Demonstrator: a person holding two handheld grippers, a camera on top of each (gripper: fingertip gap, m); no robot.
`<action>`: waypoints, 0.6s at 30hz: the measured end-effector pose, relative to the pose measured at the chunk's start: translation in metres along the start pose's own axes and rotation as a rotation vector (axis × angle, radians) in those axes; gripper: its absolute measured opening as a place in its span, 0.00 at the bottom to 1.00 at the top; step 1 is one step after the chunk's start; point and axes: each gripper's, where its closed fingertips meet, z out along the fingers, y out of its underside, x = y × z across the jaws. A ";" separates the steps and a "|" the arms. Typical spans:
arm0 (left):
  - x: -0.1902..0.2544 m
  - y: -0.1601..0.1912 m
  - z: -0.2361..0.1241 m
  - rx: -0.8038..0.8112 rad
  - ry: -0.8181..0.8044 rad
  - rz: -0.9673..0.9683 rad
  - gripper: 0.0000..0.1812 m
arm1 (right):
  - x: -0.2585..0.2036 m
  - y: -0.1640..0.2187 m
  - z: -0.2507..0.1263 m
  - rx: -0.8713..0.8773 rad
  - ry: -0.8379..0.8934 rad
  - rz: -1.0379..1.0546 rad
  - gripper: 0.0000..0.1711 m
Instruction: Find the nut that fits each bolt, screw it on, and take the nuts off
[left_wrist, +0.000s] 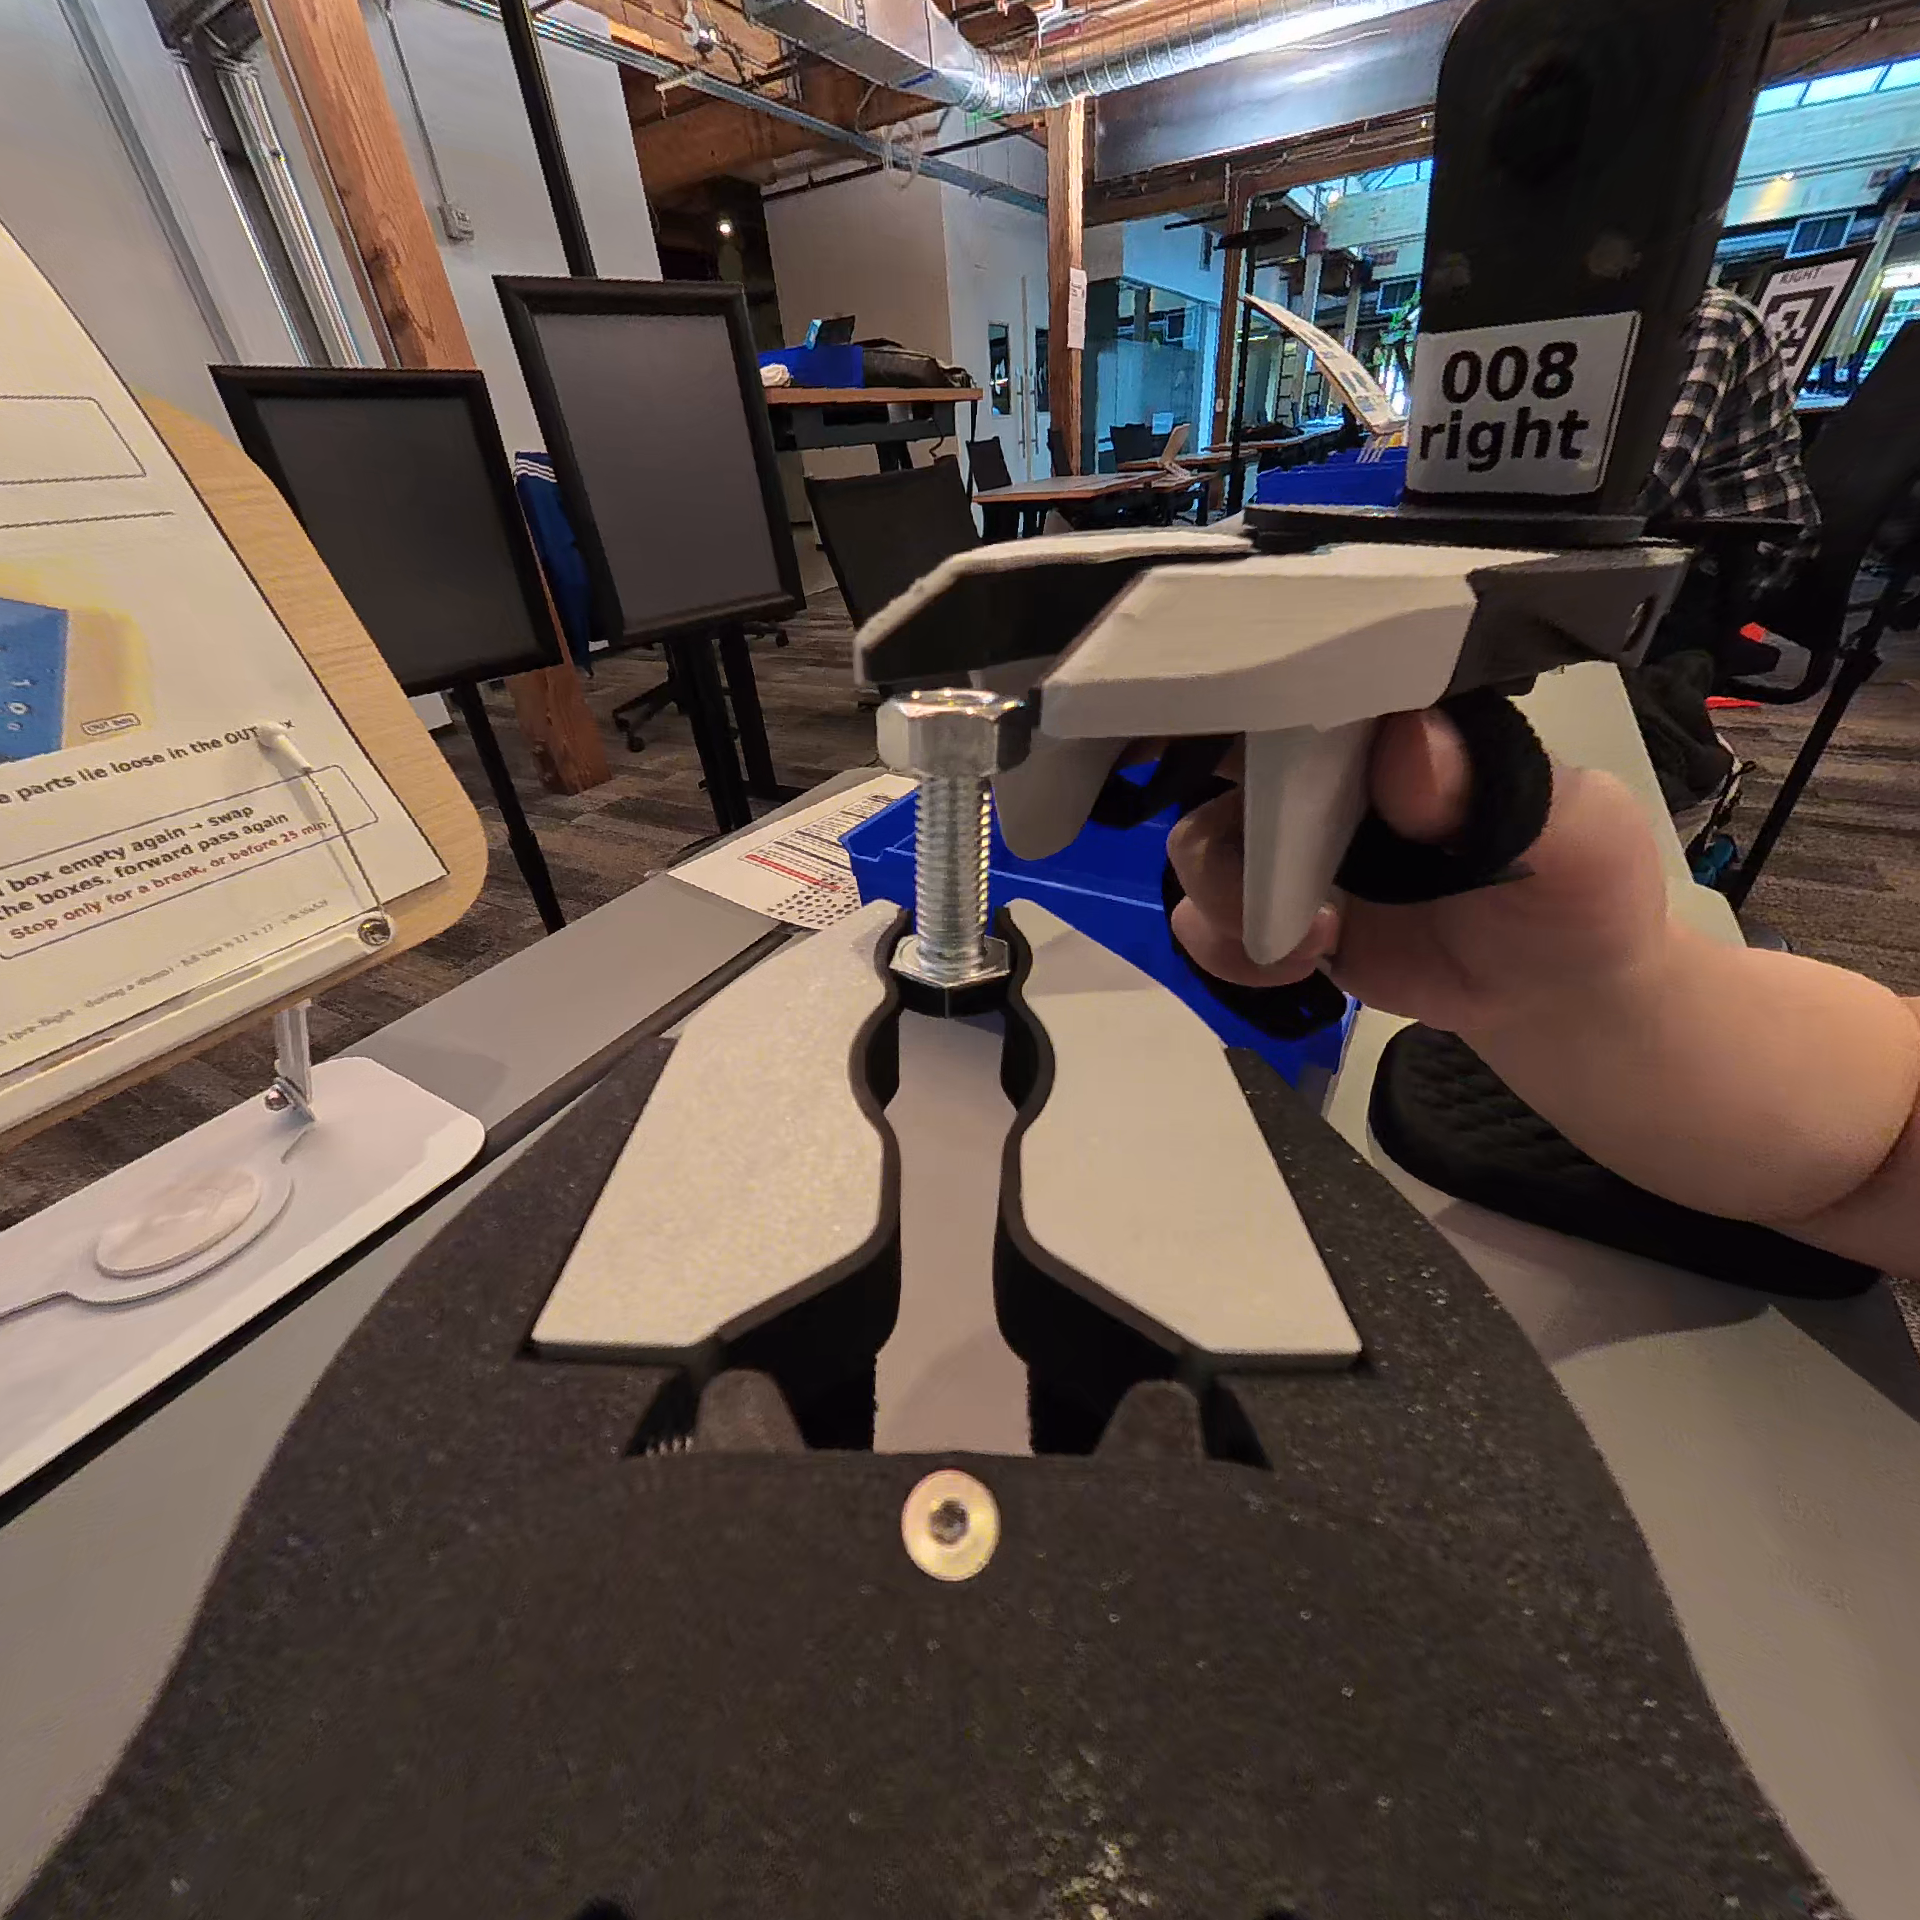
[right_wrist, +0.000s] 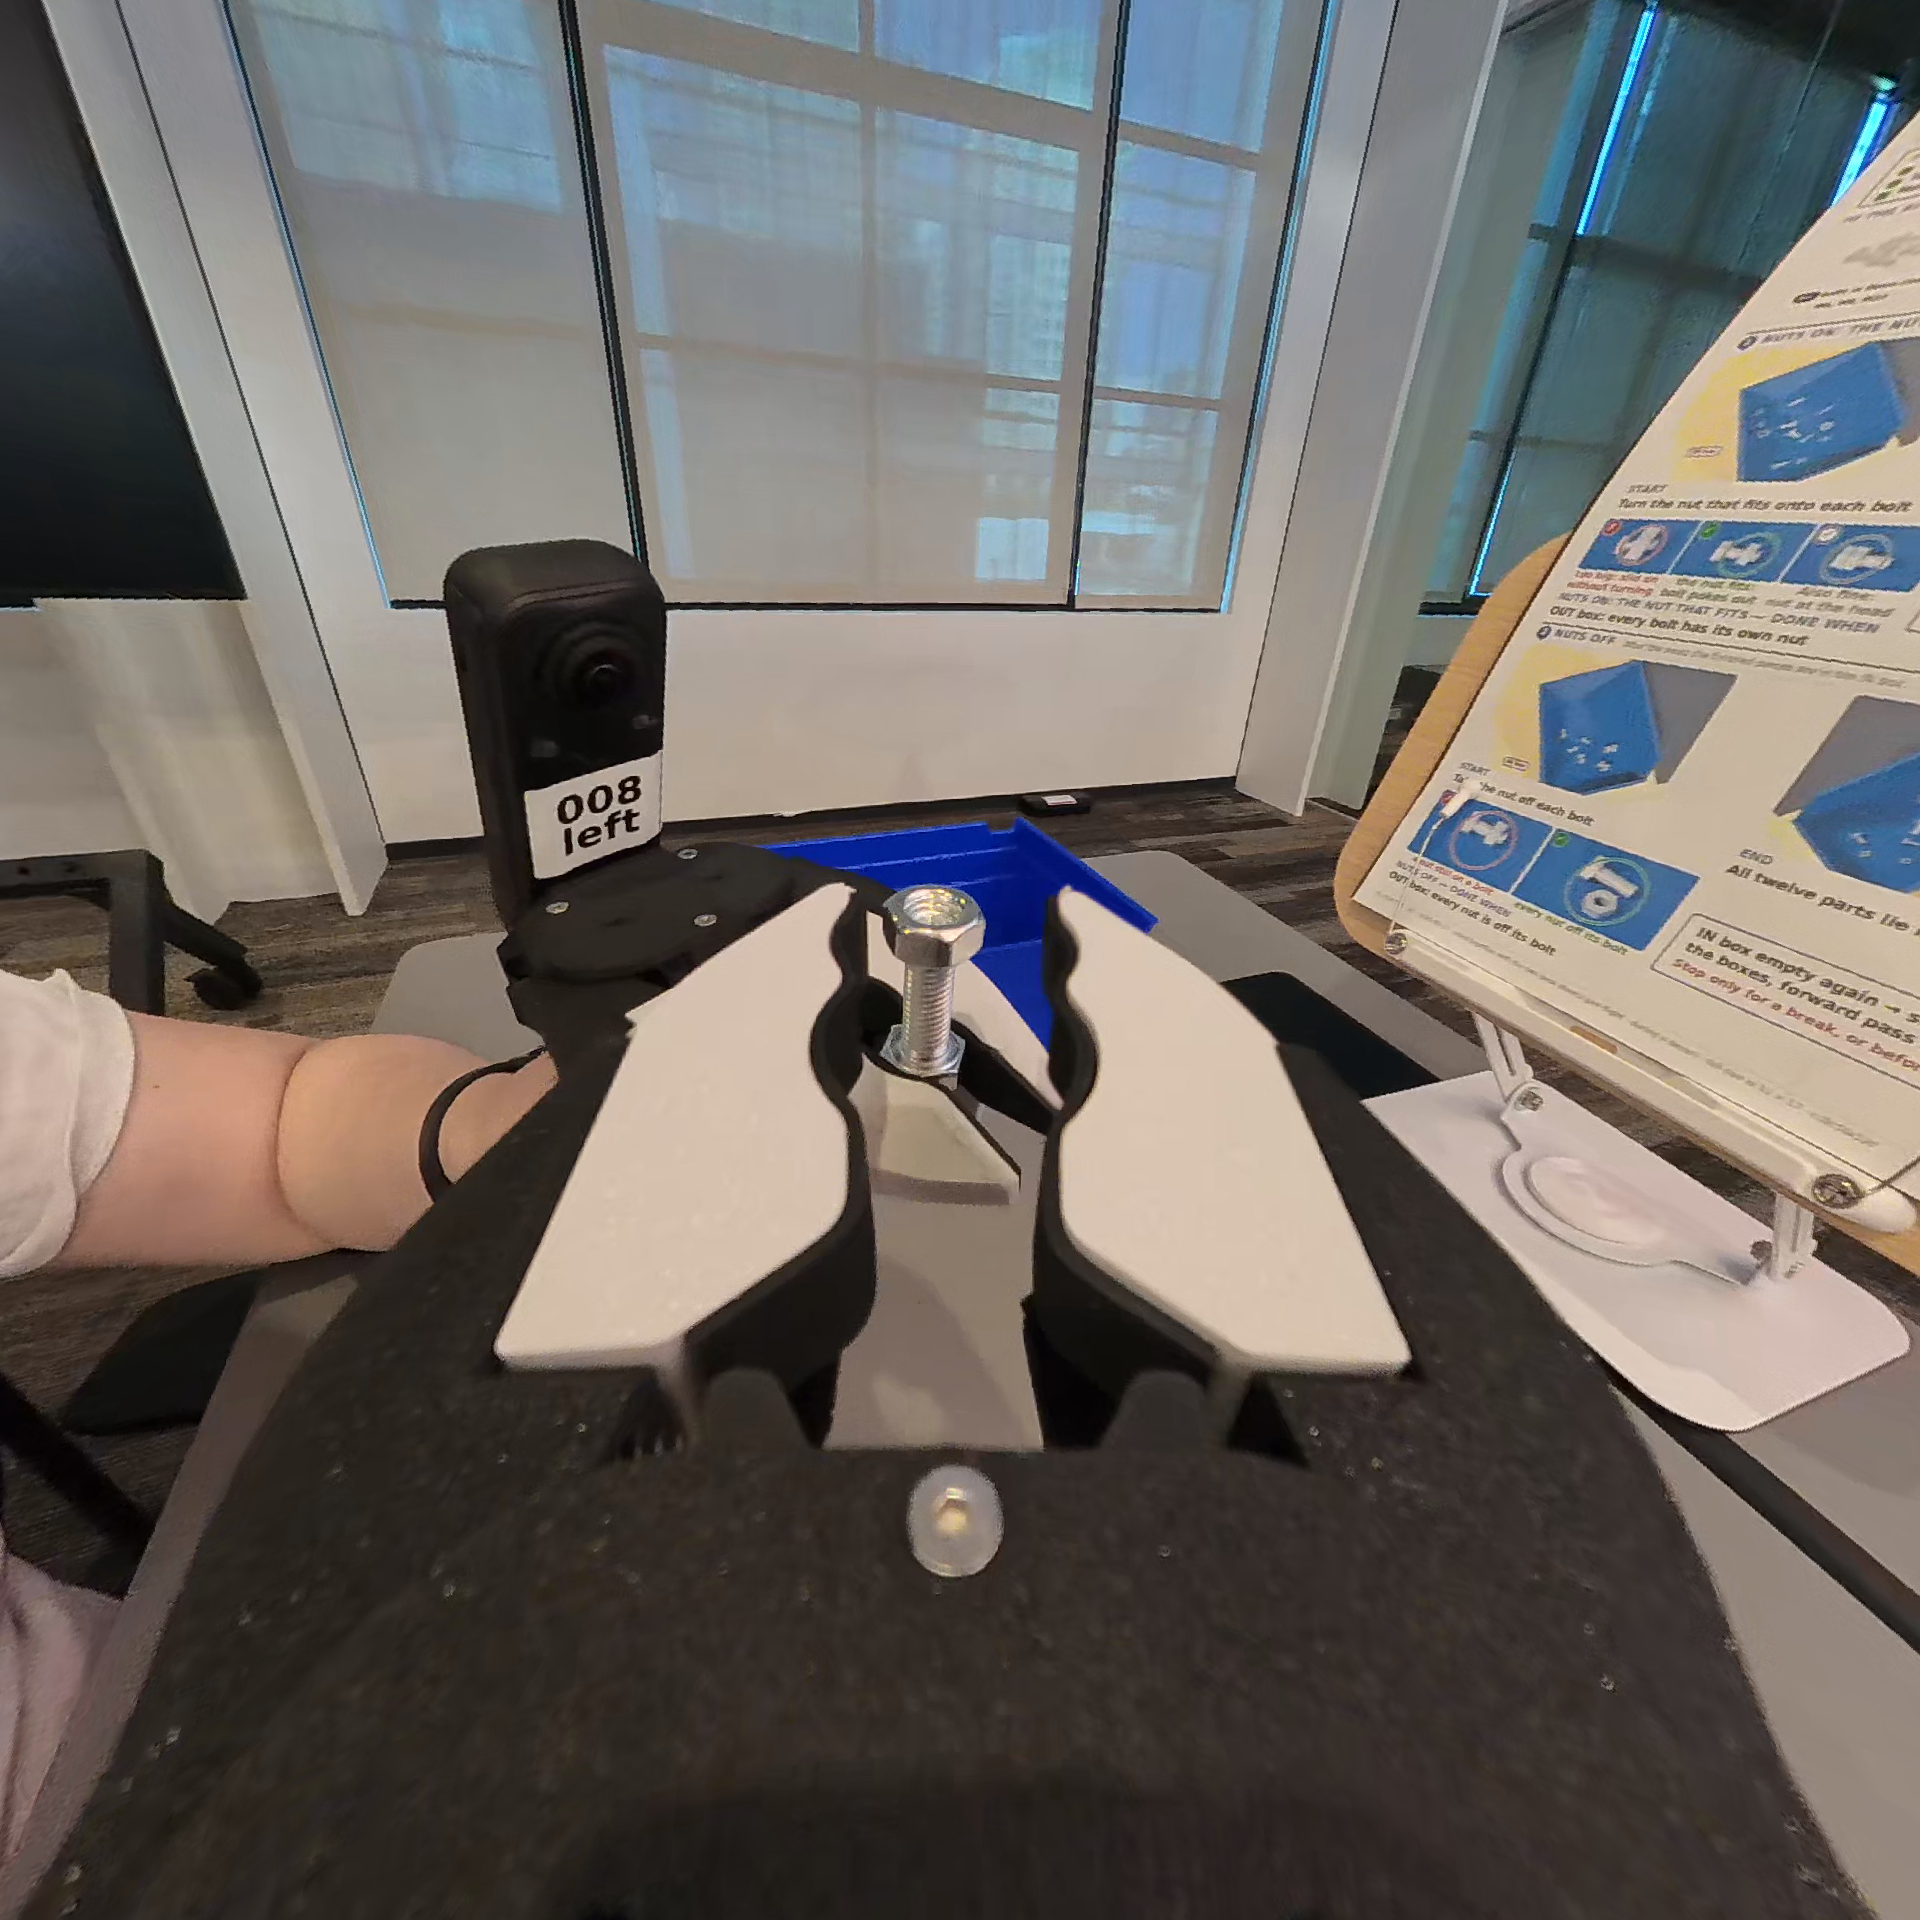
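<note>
1. Left wrist view: left gripper (left_wrist: 948, 961) closed down on a hex nut (left_wrist: 948, 964) right at the fingertips; narrow gap left between the two grey fingers (left_wrist: 748, 1132) further back.
2. Bolt (left_wrist: 951, 821) stands upright, threaded shank coming up out of the nut, hex head on top. Nut sits at the low end of the thread, well apart from the head.
3. Same view: right gripper (left_wrist: 961, 707) comes in from the right, held level up at the bolt head; fingertips sit at/over the head. One tip looks to touch the head's right side; whether it's clamped cannot be told from here.
4. Person's hand (left_wrist: 1455, 883) wraps the right gripper's handle, black strap round a finger.
5. Right wrist view: right gripper (right_wrist: 935, 925) fingers spread apart w/ the bolt head (right_wrist: 933, 925) between the tips, clear gap on both sides. Reads as open around the head, not pinching.
6. Right wrist view also shows the left gripper (right_wrist: 920, 1070) low and crosswise, tips at the nut (right_wrist: 920, 1060); its camera block w/ a white sticker stands at left.
7. Blue bin (left_wrist: 1091, 883) just behind the bolt on the grey table (left_wrist: 582, 997); also seen behind the bolt in right wrist view (right_wrist: 997, 873).
8. Instruction sheet on a wooden stand (left_wrist: 343, 748) at table left; same stand (right_wrist: 1662, 727) at right in right wrist view, white base on the table.
9. Bkgd: office desks, chairs, black panels; windows in right wrist view.
</note>
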 end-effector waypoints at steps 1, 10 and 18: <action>0.000 0.000 0.000 0.000 0.002 -0.001 0.08 | 0.000 0.001 0.000 -0.005 -0.004 0.003 0.18; 0.009 0.000 0.001 -0.010 0.062 -0.011 0.08 | -0.008 0.005 0.000 -0.047 -0.100 -0.025 0.11; 0.099 -0.015 -0.020 0.012 0.740 -0.219 0.08 | -0.059 -0.009 -0.043 0.040 -0.740 0.063 0.10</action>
